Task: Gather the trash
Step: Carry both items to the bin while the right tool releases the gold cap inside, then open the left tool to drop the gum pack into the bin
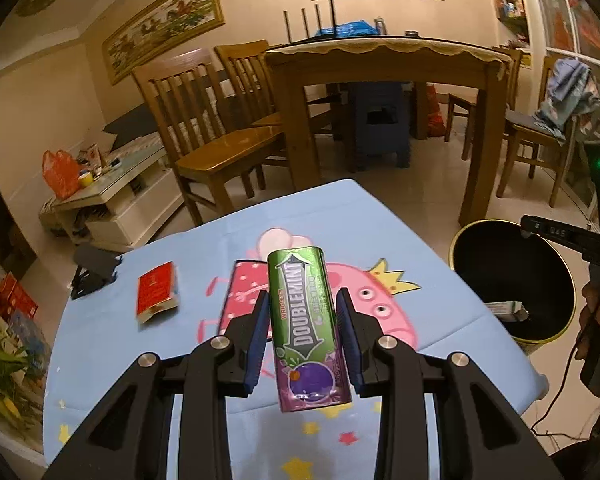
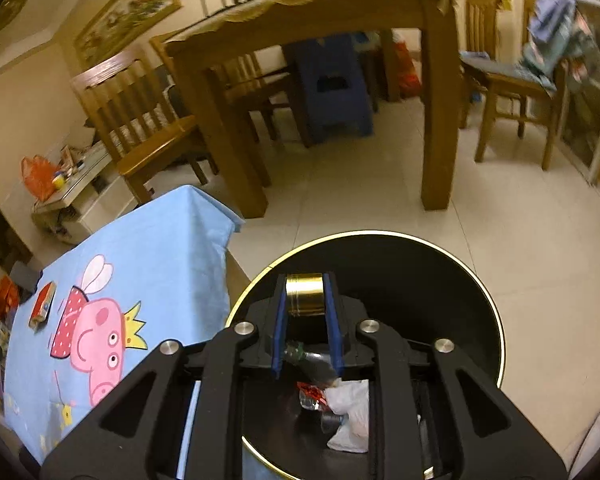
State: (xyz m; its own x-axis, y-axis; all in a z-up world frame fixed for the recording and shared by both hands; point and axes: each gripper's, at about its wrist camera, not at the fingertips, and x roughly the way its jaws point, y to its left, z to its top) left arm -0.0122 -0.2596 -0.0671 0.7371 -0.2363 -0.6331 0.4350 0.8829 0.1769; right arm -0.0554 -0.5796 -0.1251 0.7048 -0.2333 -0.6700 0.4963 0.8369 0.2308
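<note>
Gum tin point(image 1: 306, 328), clamped in left gripper point(image 1: 304, 316), could slip short of bin point(image 1: 466, 240); right gripper point(image 2: 305, 296) open above it.

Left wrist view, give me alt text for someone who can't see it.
The left gripper holds a green Doublemint gum pack above a blue cartoon tablecloth. A red packet lies on it; a black bin stands right.

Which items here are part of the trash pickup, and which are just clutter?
Job: Doublemint pack in left gripper; red packet, likely; black bin.
Clutter: black stand; wooden chairs; blue stool.
</note>
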